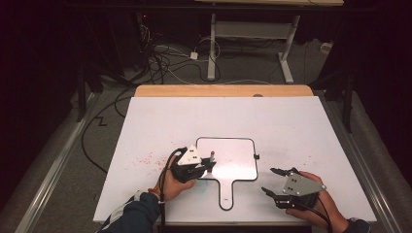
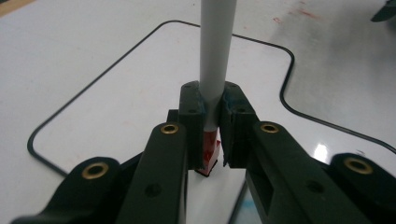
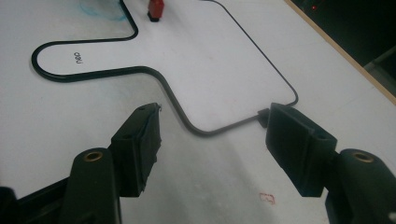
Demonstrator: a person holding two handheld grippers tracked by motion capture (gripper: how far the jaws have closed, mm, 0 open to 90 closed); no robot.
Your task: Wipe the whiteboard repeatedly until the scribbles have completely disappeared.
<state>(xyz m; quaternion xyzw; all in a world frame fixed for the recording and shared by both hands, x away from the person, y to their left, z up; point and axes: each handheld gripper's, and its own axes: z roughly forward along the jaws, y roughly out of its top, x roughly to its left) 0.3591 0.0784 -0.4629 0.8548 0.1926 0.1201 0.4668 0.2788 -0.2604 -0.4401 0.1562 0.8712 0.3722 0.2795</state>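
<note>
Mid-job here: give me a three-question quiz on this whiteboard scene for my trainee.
1. True or false: the left gripper is shut on the marker.
2. Which gripper has its fingers apart with nothing between them: A) left, B) right?
3. What colour is the marker's low end, down by the small whiteboard?

Key:
1. True; its fingers clamp the grey barrel.
2. B; the right gripper rests on the table beside the board's handle.
3. Red.
</note>
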